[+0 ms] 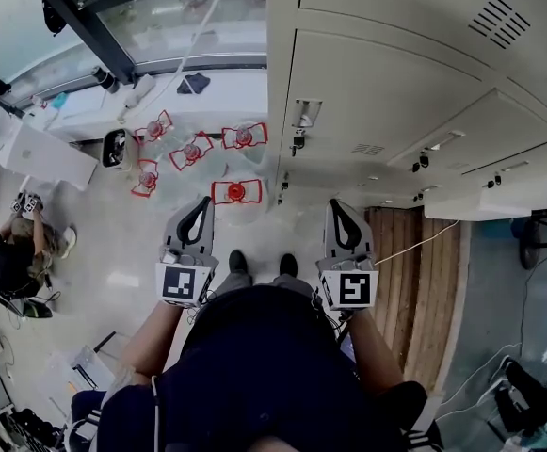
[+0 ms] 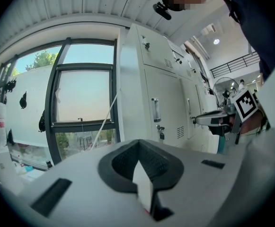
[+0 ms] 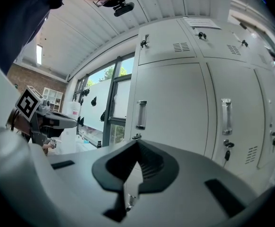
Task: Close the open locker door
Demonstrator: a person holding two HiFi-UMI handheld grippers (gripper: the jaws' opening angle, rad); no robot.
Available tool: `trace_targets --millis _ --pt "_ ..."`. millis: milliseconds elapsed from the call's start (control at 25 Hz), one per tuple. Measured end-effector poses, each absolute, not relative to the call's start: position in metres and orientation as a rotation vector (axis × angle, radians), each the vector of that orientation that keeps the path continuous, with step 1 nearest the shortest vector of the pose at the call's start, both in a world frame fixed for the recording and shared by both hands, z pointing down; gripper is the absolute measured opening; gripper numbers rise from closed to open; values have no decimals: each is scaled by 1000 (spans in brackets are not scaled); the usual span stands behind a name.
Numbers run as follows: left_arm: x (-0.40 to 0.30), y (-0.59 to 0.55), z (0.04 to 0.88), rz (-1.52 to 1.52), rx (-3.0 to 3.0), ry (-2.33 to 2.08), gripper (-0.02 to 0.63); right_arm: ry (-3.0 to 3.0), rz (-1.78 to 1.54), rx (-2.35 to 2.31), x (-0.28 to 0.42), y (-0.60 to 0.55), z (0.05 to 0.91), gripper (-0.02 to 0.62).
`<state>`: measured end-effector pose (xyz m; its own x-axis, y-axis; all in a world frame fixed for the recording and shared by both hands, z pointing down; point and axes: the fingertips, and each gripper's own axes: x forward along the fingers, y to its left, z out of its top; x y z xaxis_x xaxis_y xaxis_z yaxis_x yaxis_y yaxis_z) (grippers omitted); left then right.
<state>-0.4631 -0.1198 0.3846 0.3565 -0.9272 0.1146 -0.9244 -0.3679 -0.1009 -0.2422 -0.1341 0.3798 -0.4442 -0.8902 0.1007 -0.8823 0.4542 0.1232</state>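
A bank of white lockers (image 1: 395, 73) stands in front of me. My left gripper (image 1: 196, 217) and right gripper (image 1: 341, 219) are held side by side at waist height, pointing at it, both shut and empty. In the left gripper view the shut left gripper (image 2: 144, 174) faces a locker door with a handle (image 2: 155, 109) and a padlock (image 2: 161, 134). The right gripper (image 3: 132, 174) faces doors whose handles (image 3: 141, 114) sit flush; these look closed. A pale panel (image 1: 499, 201) juts out low at the right in the head view; I cannot tell whether it is an open door.
Several red-framed objects (image 1: 236, 191) lie on the floor left of the lockers, under a window (image 2: 83, 103). A person sits at the far left (image 1: 9, 252). A wooden strip (image 1: 424, 281) runs along the lockers' foot. A fan (image 1: 537, 229) stands at the right.
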Motion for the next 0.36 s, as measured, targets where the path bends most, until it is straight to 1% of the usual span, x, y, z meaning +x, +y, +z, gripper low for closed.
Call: trace_targets --millis 360 --pt "-463 -122 380 -208 -2558 1772 5 -2538 -67 1544 -245 -136 384 -3"
